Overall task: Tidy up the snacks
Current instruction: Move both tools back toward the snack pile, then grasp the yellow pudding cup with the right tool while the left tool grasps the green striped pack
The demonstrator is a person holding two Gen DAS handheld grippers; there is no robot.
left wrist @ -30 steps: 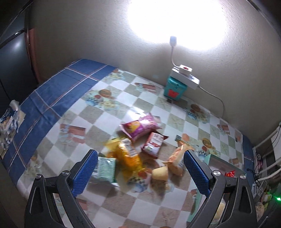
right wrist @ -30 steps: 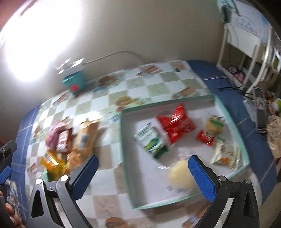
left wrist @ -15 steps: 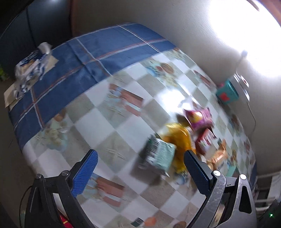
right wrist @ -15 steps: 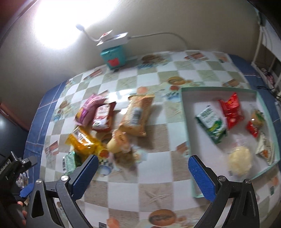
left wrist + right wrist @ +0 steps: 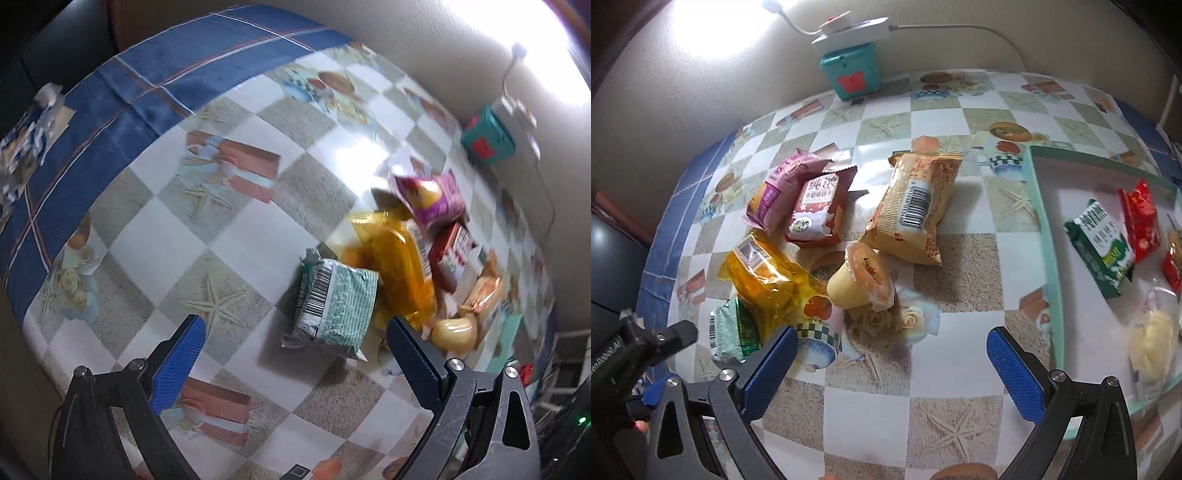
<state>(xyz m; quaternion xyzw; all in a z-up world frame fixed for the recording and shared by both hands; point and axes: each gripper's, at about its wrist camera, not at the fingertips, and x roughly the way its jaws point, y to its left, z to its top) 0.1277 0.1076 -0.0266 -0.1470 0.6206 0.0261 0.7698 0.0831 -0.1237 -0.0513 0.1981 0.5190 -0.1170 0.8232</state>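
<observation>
Six snacks lie loose in a cluster on the checked tablecloth (image 5: 960,258): a pale green packet (image 5: 334,302) with a barcode, a yellow bag (image 5: 397,266) touching its far side, a purple packet (image 5: 432,197), a dark red packet (image 5: 820,206) leaning on the purple one, a tan barcode packet (image 5: 916,206) and a small pudding cup (image 5: 860,280) tipped on its side just in front of the tan packet. Both grippers are spread wide and carry nothing. In the left wrist view the left gripper (image 5: 295,354) hangs over the tablecloth with the green packet lying between and just ahead of its blue fingertips, not touching either as far as can be told. In the right wrist view the right gripper (image 5: 892,358) is above a bare patch of cloth near the pudding cup, and the left gripper's dark body shows at the lower left edge. To the right sits a teal-rimmed tray (image 5: 1039,206) already holding a green-and-white packet (image 5: 1102,247), a red packet (image 5: 1139,219), a pale yellow wrapped item (image 5: 1150,347) and others cut off by the edge. By the wall stands a teal box (image 5: 851,72) with a white power strip (image 5: 855,31) on top
</observation>
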